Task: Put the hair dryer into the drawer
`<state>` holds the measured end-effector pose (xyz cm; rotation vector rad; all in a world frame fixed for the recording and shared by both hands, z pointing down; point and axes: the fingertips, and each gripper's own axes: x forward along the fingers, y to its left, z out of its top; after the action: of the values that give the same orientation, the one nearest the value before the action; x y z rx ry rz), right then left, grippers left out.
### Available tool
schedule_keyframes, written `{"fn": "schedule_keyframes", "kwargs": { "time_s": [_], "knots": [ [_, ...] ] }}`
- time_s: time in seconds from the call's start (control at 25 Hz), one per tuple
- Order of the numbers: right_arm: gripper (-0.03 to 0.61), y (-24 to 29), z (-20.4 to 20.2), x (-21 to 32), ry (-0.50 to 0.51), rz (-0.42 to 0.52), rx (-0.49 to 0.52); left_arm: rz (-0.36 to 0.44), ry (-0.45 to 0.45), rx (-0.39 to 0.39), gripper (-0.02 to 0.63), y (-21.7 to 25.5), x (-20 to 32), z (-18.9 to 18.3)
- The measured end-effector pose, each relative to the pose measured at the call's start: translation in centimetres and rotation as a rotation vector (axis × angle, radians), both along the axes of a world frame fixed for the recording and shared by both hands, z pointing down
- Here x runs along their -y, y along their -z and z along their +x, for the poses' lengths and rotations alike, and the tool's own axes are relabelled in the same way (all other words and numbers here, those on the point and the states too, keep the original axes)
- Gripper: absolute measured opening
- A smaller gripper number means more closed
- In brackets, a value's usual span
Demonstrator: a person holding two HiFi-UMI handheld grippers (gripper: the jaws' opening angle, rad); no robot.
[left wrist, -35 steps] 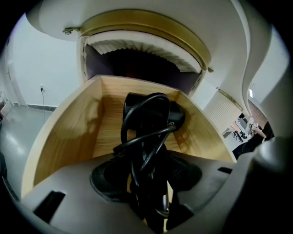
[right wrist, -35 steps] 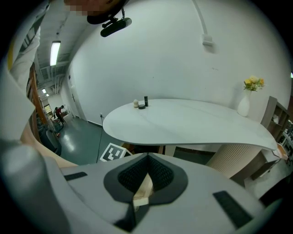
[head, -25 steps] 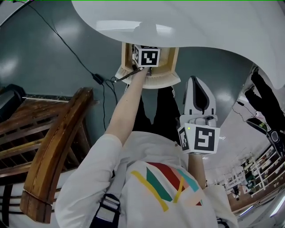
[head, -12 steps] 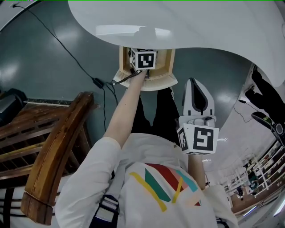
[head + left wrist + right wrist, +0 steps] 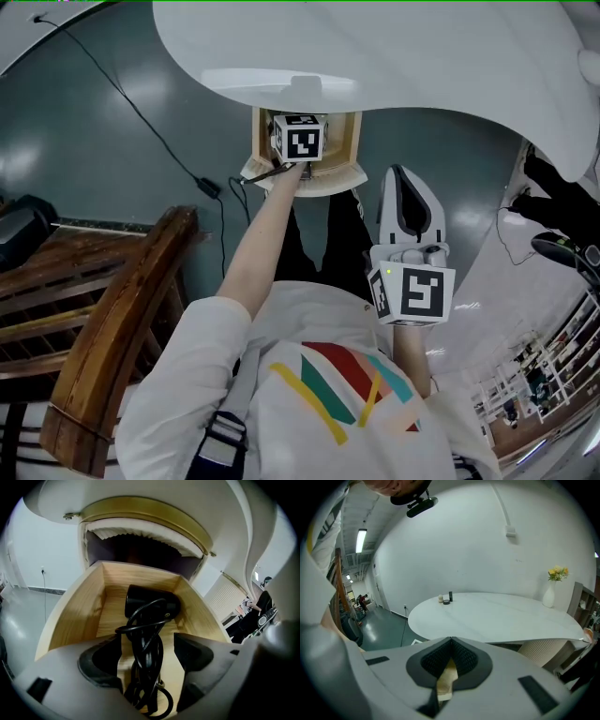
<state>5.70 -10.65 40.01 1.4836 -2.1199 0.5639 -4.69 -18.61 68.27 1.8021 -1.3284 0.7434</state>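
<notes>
The hair dryer (image 5: 151,605) lies in the drawer (image 5: 77,616). The left gripper (image 5: 143,654) has just been opening its jaws, now apart around the cord (image 5: 140,667). The right gripper (image 5: 450,660) has its jaws together. Only withdrawing seems left.

Your left arm (image 5: 267,234) reaches far out, and your left gripper (image 5: 302,142) sits over the open wooden drawer (image 5: 352,139), under the edge of the white surface (image 5: 422,56). Its jaws have just been opening, but its marker cube covers them, so you can't tell from here what lies between them. Your right gripper (image 5: 407,187) hangs nearer, right of the drawer and apart from it. Brown wooden furniture (image 5: 122,309) stands near left, and a black cable (image 5: 207,187) trails across the floor (image 5: 75,159).
</notes>
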Motion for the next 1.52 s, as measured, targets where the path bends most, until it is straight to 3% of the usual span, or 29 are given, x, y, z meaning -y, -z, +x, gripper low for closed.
{"fn": "schedule_keyframes", "kwargs": {
  "time_s": [0.4,0.6,1.08,1.28,1.52],
  "knots": [
    [0.012,3.0,-1.2,0.2,0.025,0.082,0.0,0.049,-0.013,0.003,0.359,2.5,-0.1,-0.1],
    [0.012,4.6,-1.6,0.2,0.02,0.123,0.003,0.076,-0.014,-0.031,0.359,5.2,-0.4,0.5],
    [0.012,9.3,-2.2,2.5,0.043,0.266,0.032,0.081,0.017,-0.049,0.359,10.6,-2.8,0.0],
    [0.012,10.6,-1.3,4.5,0.056,0.308,0.076,0.122,-0.007,-0.018,0.359,14.0,-3.0,1.0],
    [0.012,12.1,-1.7,6.2,0.088,0.347,0.133,0.195,0.092,-0.082,0.359,20.8,-2.0,0.5]
  ]
}}
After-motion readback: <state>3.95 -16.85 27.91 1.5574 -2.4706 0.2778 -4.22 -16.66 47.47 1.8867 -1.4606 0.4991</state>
